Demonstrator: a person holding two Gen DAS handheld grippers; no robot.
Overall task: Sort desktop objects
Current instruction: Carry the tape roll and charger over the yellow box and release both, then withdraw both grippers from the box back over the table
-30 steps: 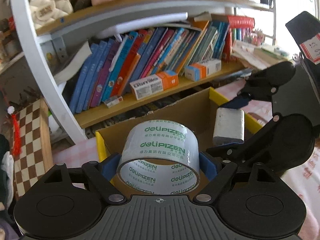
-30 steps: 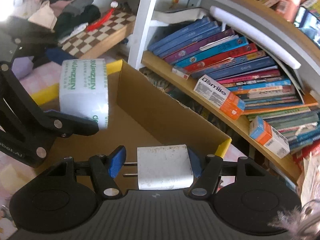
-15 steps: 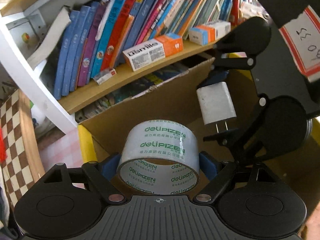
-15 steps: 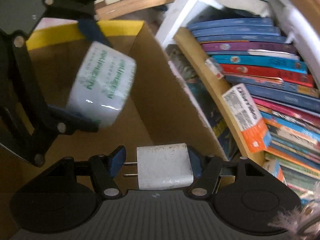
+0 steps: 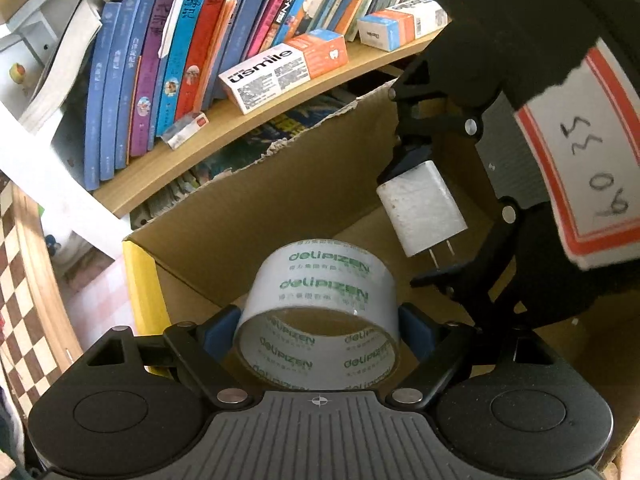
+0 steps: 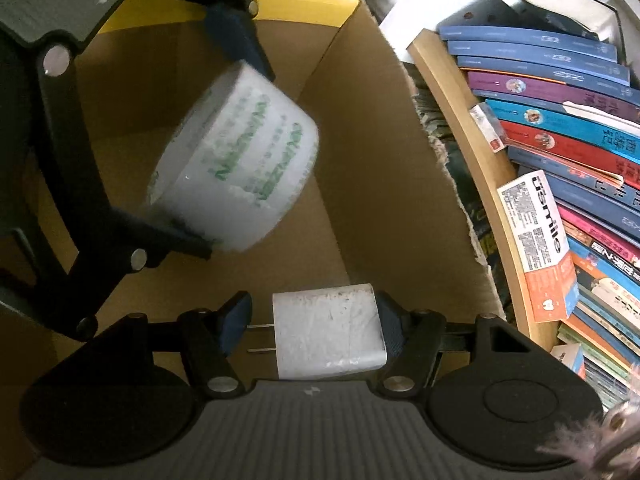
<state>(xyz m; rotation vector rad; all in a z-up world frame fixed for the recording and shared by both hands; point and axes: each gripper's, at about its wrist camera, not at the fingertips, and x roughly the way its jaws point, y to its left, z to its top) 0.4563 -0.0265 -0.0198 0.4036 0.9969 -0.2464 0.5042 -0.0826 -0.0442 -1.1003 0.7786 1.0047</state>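
The left gripper has its jaws pinching a roll of clear tape, one blue pad on each side of the roll, whose open core faces the camera. The right gripper has its jaws pinching a white charger plug by its flat sides, the two metal prongs pointing toward the left pad.

Both held things hang inside the open top of a cardboard box, above its brown floor and not touching it. In the left wrist view the plug sits above and to the right of the tape, apart from it. The box has a yellow rim along its left edge.

Just behind the box's far wall stands a wooden bookshelf with a row of leaning books and a white and orange usmile carton lying in front of them.
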